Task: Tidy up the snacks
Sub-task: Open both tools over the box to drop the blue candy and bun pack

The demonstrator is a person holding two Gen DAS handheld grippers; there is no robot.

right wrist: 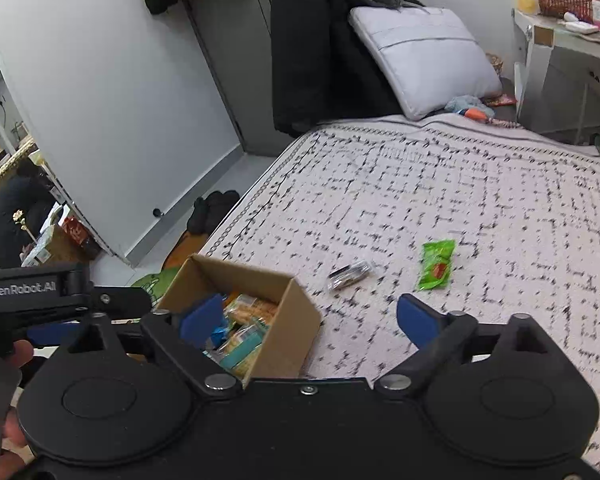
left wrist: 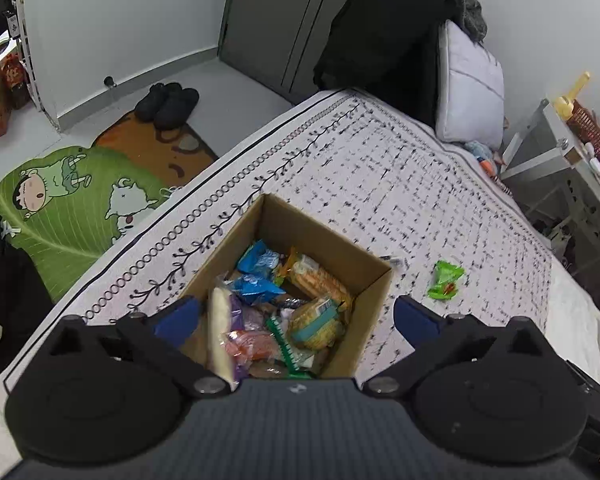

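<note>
**Two snacks left outside the box**

Both the left gripper (left wrist: pixel 296 316) and right gripper (right wrist: pixel 306 320) gape wide, empty, over the cardboard box (right wrist: pixel 292 320) of snacks. On the bed (right wrist: pixel 480 200) lie a green packet (right wrist: pixel 437 265) and a clear-wrapped snack (right wrist: pixel 349 275); next, likely reach and pinch one.

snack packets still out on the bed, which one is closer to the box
The dark clear-wrapped packet, lying just past the cardboard box corner. The green packet lies further out on the bedspread, beyond it.
</note>
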